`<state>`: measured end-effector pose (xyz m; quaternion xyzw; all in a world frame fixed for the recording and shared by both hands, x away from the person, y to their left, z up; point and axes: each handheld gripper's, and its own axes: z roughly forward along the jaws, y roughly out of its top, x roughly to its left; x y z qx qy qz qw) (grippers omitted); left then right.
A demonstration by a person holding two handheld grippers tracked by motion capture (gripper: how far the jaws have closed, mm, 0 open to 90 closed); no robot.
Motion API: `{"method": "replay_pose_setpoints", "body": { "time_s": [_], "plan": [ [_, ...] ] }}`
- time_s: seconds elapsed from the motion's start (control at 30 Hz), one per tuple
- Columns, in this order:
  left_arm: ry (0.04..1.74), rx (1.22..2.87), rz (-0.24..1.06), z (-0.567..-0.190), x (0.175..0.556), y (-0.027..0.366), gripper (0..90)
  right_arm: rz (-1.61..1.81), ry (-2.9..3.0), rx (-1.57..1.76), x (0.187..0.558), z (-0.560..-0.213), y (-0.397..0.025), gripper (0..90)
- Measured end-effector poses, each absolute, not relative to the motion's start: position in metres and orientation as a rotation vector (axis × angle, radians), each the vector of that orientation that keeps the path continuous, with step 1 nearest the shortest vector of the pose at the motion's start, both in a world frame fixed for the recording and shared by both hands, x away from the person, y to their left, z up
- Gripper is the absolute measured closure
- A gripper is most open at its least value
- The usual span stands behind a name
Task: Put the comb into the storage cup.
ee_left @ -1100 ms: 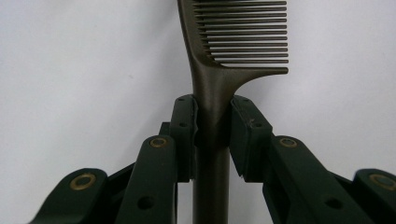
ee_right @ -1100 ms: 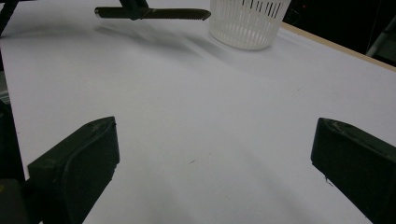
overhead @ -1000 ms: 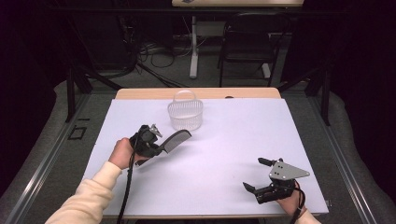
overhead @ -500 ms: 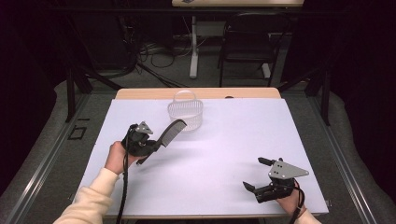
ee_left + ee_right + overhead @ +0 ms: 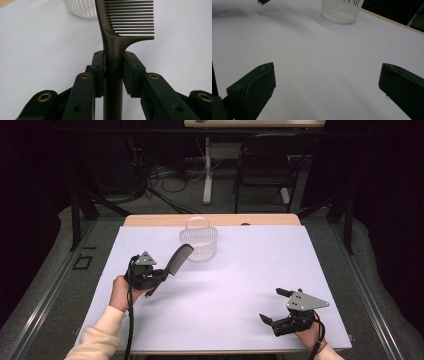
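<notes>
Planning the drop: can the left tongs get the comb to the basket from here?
Probably yes. The left tongs grip the comb by its handle, raised, and the basket sits just beyond with bare table between.

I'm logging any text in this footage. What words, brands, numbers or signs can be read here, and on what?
None can be read.
The comb held in the left tool: no lettering on the side shown.
The white basket: plain.
The right tool and the white table cover: no marks.

Bright, evenly lit table [image 5: 240,270] against dim surroundings; soft shadows, close views blurred.
</notes>
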<state>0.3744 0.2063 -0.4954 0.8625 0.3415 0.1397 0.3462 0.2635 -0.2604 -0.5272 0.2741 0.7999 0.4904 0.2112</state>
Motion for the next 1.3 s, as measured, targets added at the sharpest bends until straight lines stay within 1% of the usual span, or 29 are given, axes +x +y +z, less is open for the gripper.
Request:
{"method": "replay_pose_setpoints", "body": {
  "time_s": [0.33,0.67,0.9,1.3],
  "plan": [
    [0.886,2.169,0.392,-0.495,0.371,0.207,72.1,1.357,2.221,0.751,0.264,-0.527,-0.260,0.4],
    [0.885,2.147,0.419,-0.494,0.373,0.207,72.1,1.350,2.226,0.757,0.264,-0.527,-0.260,0.5],
    [0.880,2.121,0.456,-0.486,0.372,0.203,72.1,1.357,2.227,0.768,0.265,-0.527,-0.259,0.4],
    [0.837,2.152,0.493,-0.477,0.382,0.193,72.1,1.356,2.221,0.773,0.266,-0.527,-0.260,0.4]
  ]
}}
